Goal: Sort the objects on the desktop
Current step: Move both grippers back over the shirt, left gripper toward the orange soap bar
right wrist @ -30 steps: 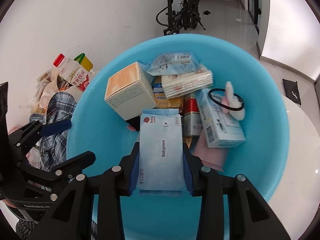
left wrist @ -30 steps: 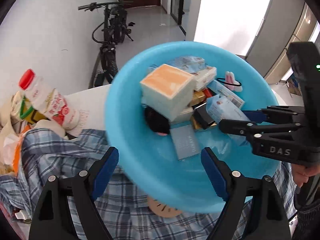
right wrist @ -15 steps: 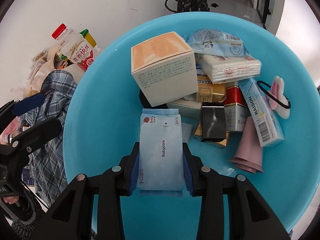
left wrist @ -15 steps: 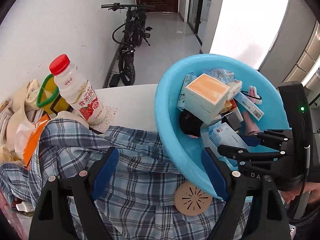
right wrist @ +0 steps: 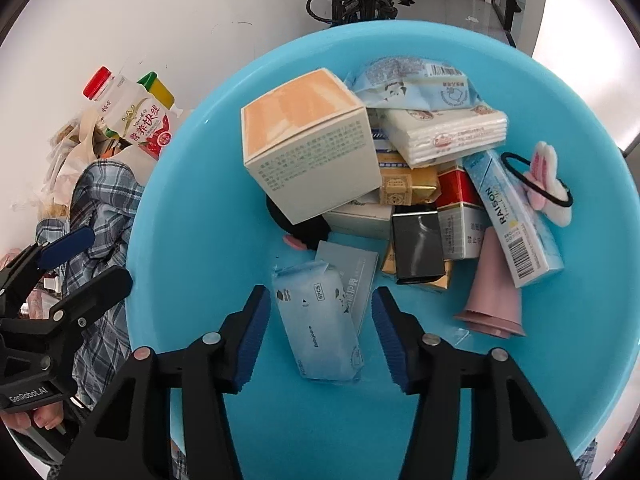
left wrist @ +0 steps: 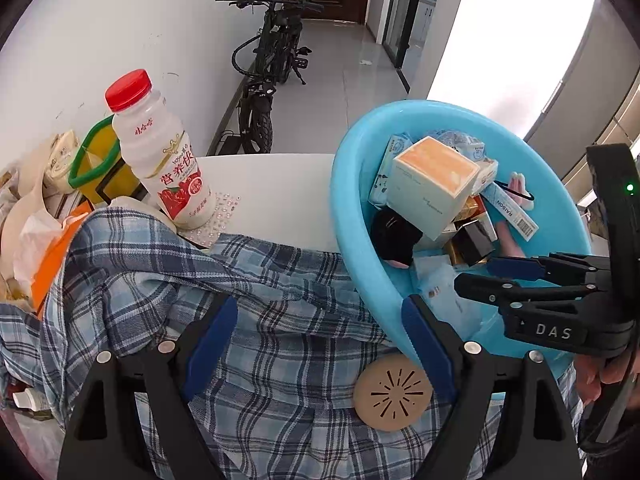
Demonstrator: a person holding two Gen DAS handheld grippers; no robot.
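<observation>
Drop-off step, looks like: the right gripper [right wrist: 320, 332] has just been opening its jaws, and the light blue wipes pack [right wrist: 318, 322] lies loose between them on the floor of the blue basin [right wrist: 192, 184], neither pad pressing on it. It's beside the pile with the orange-topped box [right wrist: 308, 148]. Next move, I'd guess, is backing that hand out without dragging the pack along, then going for more clutter. The left gripper [left wrist: 320, 338] hangs wide open and empty over the plaid shirt [left wrist: 272, 360], near the red-capped milk bottle [left wrist: 160, 152], probably next in line.
</observation>
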